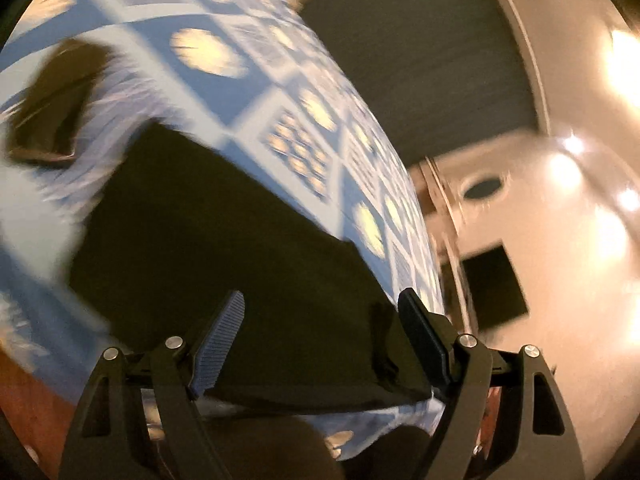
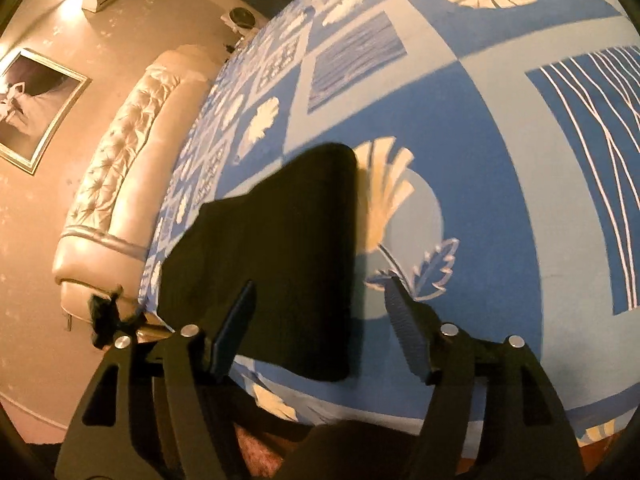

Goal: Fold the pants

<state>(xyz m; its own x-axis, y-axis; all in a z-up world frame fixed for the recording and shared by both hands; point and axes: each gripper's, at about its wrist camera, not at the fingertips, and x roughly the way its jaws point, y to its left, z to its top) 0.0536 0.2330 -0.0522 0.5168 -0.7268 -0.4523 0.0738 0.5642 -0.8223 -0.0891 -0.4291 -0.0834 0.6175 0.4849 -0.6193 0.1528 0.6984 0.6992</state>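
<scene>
Black folded pants lie flat on a bed's blue sheet with pale leaf prints. The right gripper hovers over them with jaws apart, 2 fingers gripping nothing. A cream tufted headboard stands left.

Both wrist views angled down, close over bedspread, sharing black pants

We are seeing a blue patchwork bedspread lying across the bed, a cream tufted headboard standing beside it, and a framed picture hanging on the wall.
</scene>
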